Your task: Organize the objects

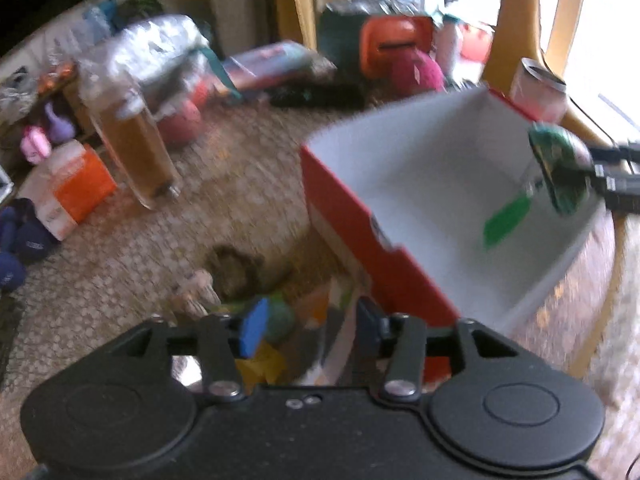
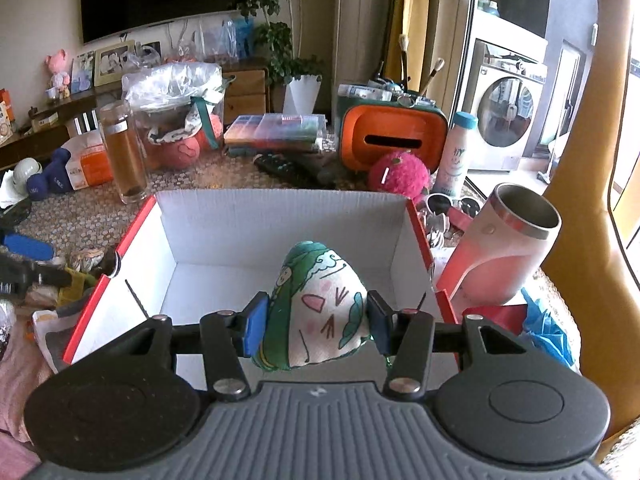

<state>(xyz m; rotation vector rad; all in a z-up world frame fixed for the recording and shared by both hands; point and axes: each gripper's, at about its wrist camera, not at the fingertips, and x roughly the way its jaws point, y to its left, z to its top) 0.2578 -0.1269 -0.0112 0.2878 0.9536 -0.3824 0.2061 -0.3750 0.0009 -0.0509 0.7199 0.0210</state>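
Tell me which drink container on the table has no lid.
The pink steel tumbler right of the box; its mouth gapes open, while the tea bottle and milk bottle are capped.

The bench holds one open red-and-white cardboard box (image 2: 280,224), one glass tumbler of brown liquid (image 2: 123,152), one pink steel cup (image 2: 504,248) and one white bottle (image 2: 454,156). There are also two blue dumbbells (image 2: 48,180), one pink fuzzy ball (image 2: 398,174), one orange tissue holder (image 2: 392,140) and one printed stuffed pouch (image 2: 316,312).
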